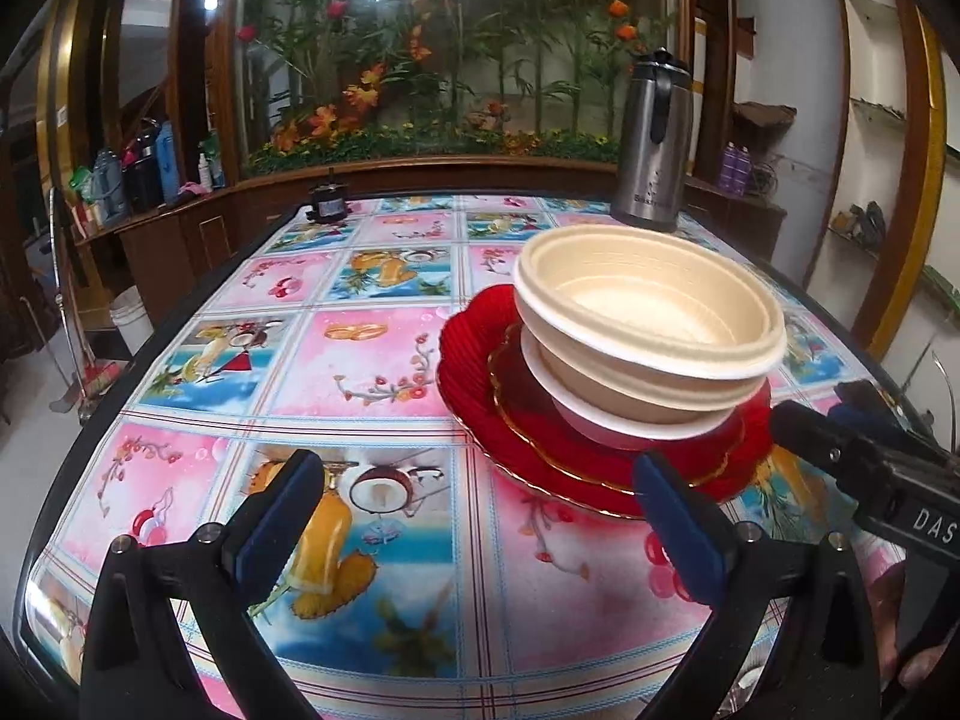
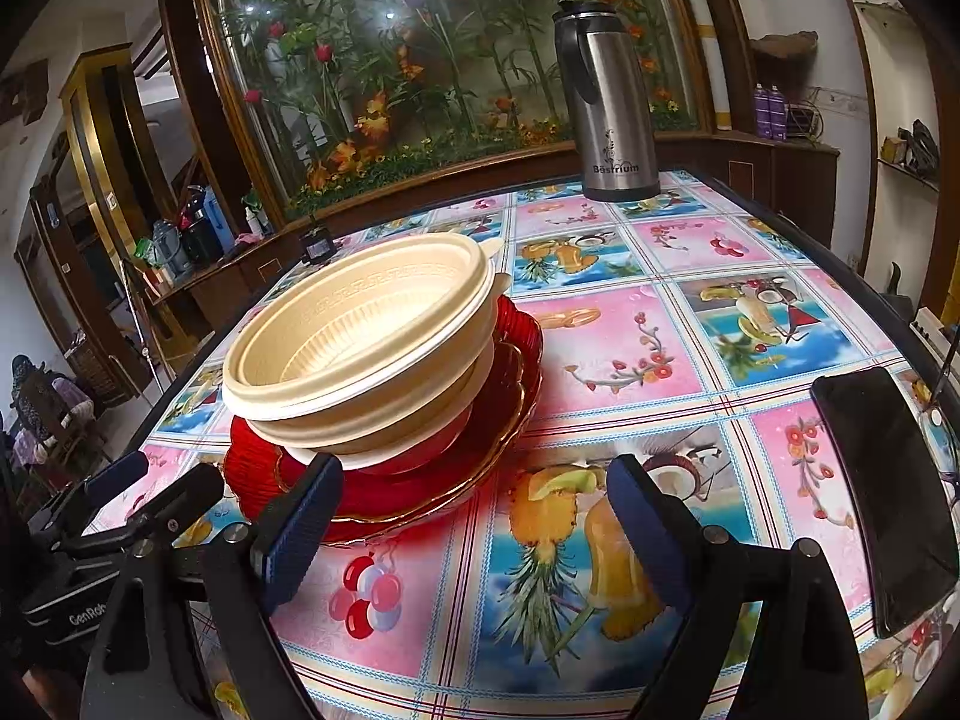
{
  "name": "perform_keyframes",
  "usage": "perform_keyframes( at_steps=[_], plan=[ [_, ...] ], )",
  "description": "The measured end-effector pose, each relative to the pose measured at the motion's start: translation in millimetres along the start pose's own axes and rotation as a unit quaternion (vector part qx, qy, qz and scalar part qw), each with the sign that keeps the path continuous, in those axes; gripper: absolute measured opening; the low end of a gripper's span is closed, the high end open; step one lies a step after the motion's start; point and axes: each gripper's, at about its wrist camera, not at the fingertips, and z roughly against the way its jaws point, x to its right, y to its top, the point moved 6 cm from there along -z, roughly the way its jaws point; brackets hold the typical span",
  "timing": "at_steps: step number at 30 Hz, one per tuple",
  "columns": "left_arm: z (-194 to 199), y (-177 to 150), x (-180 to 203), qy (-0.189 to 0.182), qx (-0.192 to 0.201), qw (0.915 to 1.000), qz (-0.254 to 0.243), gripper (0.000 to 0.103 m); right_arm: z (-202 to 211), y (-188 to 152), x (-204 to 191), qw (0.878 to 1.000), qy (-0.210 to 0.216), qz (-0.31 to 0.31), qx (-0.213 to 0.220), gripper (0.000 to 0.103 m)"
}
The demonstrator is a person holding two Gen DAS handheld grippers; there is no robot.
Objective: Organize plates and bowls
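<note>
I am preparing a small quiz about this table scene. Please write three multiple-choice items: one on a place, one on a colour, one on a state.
1. Where do the cream bowls sit?
A. on the red plates
B. beside the flask
C. on the phone

2. What colour are the plates?
A. blue
B. red
C. white

3. How is the left claw?
A. shut on a bowl
B. shut on a plate
C. open, holding nothing

Answers:
1 A: the bowls are stacked on the plates, apart from the flask and phone.
2 B: both views show red plates, one with a gold rim.
3 C: its fingers stand wide apart over the tablecloth.
</note>
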Motion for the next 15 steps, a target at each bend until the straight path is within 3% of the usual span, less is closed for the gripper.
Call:
perform_keyframes(
  at_steps=[8, 15],
  plan=[
    [0, 1, 2, -0.02, -0.008, 0.9997, -0.008, 0.102, 5, 1, 5, 1.0, -0.002, -0.004, 0.012, 0.092],
    [2, -3, 13, 0.034, -0.005, 0.9977, -0.058, 0.102, 15, 2, 1, 0.999, -0.016, 0.012, 0.035, 0.096]
  ],
)
